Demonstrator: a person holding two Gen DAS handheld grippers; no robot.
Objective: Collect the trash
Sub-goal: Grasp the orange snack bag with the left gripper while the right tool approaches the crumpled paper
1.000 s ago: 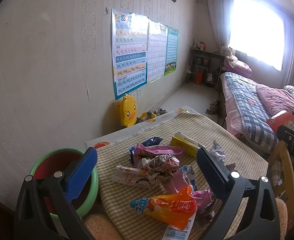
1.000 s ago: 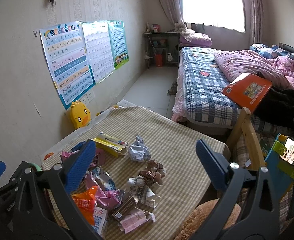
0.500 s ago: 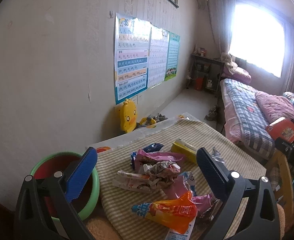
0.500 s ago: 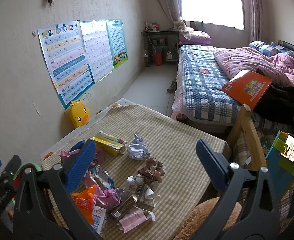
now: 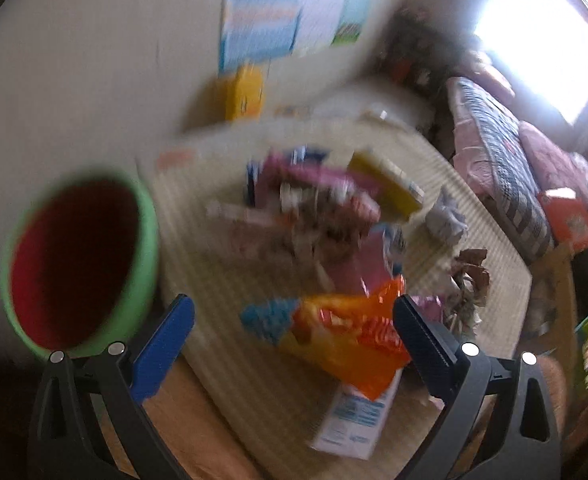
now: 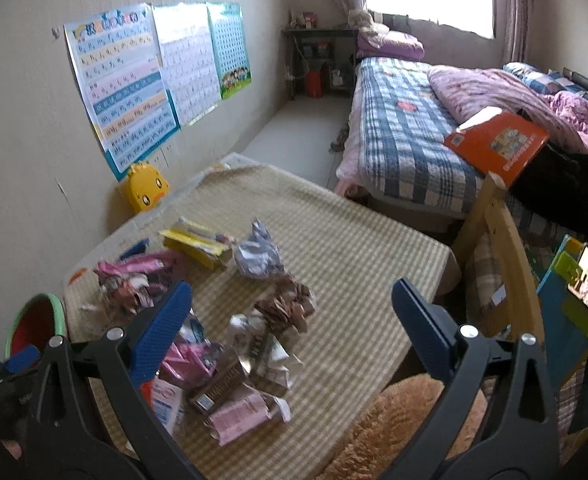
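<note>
Orange wrapper between spread left hand-held gripper fingers, untouched

wrappers crowd the near-left part of the table; its far and right cloth lies bare, open to reach. green bin stands at the table's left edge, mouth unblocked. wooden chair back bars the right side. left view blurred.
</note>
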